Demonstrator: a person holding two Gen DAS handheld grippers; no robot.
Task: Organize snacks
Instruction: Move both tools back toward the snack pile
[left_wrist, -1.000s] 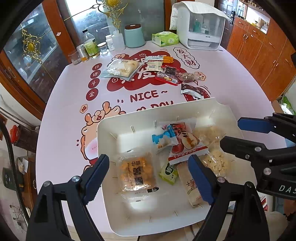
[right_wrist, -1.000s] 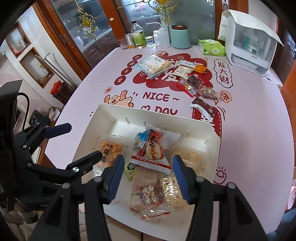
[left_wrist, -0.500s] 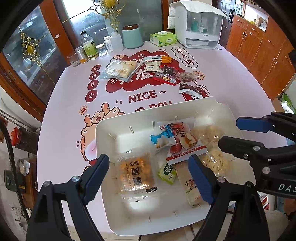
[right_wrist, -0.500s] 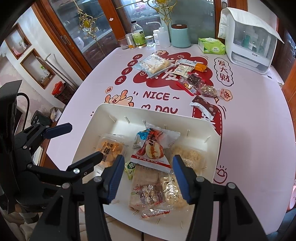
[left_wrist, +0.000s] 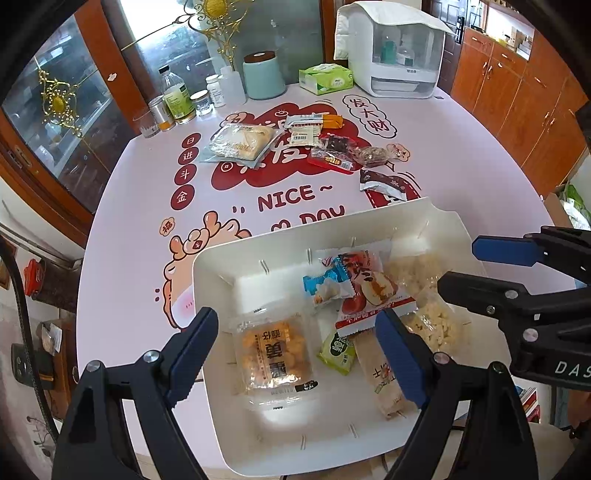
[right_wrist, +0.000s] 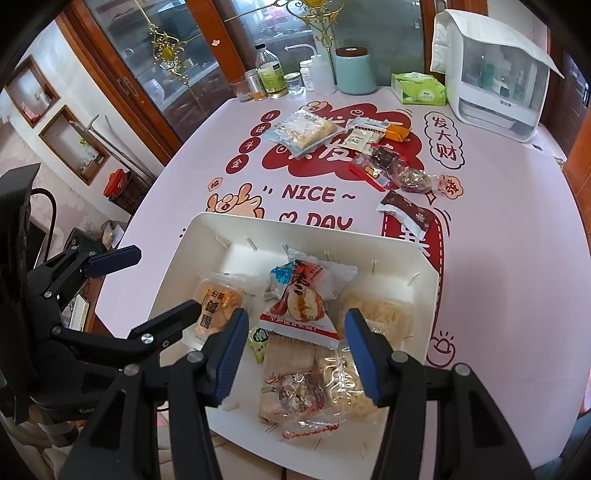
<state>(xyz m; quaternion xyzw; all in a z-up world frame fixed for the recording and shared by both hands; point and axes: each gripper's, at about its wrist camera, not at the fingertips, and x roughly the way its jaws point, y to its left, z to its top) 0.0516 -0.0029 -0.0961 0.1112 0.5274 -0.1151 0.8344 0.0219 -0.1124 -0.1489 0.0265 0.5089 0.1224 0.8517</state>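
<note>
Pink table (left_wrist: 129, 206): white tray (left_wrist: 207, 266) collecting snacks; left gripper (left_wrist: 295, 350) and right gripper (right_wrist: 295, 350) hover above, jaws spread, empty.

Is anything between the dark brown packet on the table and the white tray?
Nothing visible. The dark brown packet lies just beyond the white tray and its far rim, with only bare tablecloth between them.

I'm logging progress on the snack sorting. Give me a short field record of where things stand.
tray: white tray at the near table edge, holding several snack packets
still on table: clear cracker bag, dark red packet, other small packets
left tongs: open, above the tray, holding nothing
right tongs: open, above the tray, holding nothing
</note>
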